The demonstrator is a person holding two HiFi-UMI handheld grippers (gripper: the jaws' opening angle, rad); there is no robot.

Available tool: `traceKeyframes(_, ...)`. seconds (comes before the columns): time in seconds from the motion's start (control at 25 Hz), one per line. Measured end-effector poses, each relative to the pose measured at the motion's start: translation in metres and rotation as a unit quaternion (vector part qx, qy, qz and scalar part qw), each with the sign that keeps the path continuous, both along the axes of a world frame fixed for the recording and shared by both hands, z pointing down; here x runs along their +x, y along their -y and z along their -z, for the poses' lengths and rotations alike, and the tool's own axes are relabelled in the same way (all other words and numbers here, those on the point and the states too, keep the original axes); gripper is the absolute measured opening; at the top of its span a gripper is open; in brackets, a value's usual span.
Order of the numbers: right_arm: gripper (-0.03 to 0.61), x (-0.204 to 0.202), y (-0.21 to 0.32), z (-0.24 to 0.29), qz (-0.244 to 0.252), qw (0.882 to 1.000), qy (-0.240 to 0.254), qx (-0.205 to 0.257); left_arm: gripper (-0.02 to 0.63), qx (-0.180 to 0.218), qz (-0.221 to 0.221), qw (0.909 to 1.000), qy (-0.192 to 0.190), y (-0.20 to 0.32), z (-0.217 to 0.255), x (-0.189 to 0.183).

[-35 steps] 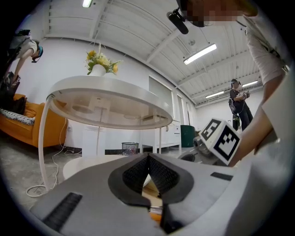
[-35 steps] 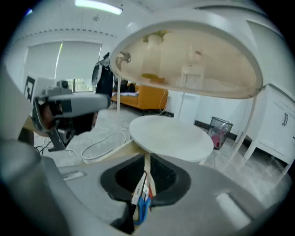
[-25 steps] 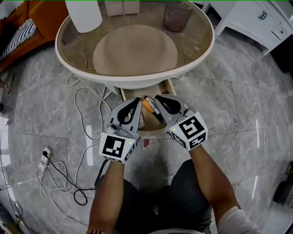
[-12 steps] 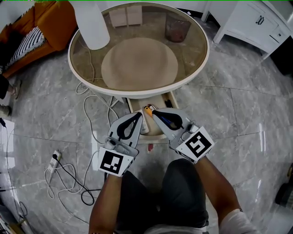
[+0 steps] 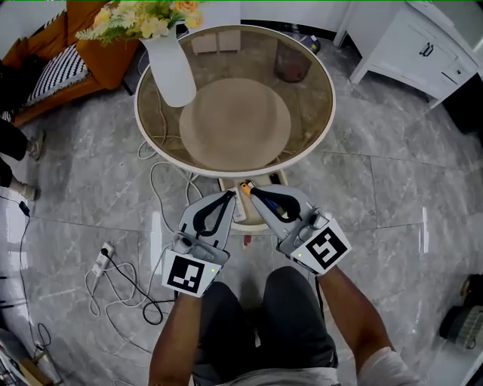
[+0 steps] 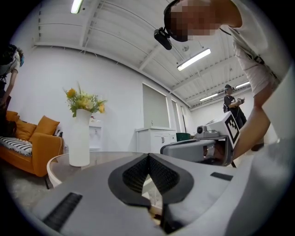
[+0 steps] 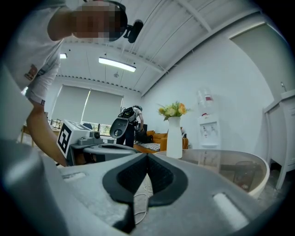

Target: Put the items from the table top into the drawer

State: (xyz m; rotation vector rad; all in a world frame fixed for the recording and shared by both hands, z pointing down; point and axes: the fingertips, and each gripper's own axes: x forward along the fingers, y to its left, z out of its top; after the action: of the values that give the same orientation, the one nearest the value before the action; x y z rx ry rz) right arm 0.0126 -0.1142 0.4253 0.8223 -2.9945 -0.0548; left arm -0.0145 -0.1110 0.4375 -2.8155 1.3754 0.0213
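Directly below the head camera, both handheld grippers sit side by side at the 6 o'clock edge of the round glass-topped table with a white rim [image 5: 311, 113], their tips aimed toward it. The left gripper [image 5: 229, 194] has its two grey jaws pressed together tip to tip, and its own view shows nothing caught between the dark ribbed pads. The right gripper [image 5: 253, 190] is likewise fully closed and empty, pad against pad.

Under the table's 6 o'clock edge the pale wooden drawer [image 5: 277, 179] stands pulled out, partly hidden beneath the two grippers. A small orange item [image 5: 245, 186] lies inside it, just beyond the jaw tips; its exact kind cannot be made out.

On the table top, a tall white vase [image 5: 172, 71] holding yellow flowers [image 5: 136, 19] stands near the 10 o'clock edge, and a large beige round disc [image 5: 235, 124] fills the centre. A dark waste bin [image 5: 293, 60] shows through the glass at about 1 o'clock. Off the table, an orange sofa [image 5: 83, 30] lies out at 10 o'clock, a white cabinet [image 5: 423, 45] at 2 o'clock, and white cables [image 5: 158, 181] trail over the grey marble floor at 7 o'clock.
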Motion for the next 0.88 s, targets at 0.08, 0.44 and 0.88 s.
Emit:
traceKeyframes(0.08,0.000,-0.002,-0.002,0.022,0.002,1.000,0.002,-0.003,-0.002,-0.003,0.004,1.0000,-0.003,-0.002,0.023,-0.002)
traceKeyframes(0.44,0.000,-0.004,-0.025,0.138,0.003,1.000,0.013,-0.028,0.000,-0.029,0.011,0.9995,0.000,-0.028,0.137,-0.011)
traceKeyframes(0.88,0.000,-0.017,-0.047,0.286,0.004,1.000,0.019,-0.022,0.000,-0.024,0.005,0.9997,0.002,-0.043,0.282,-0.016)
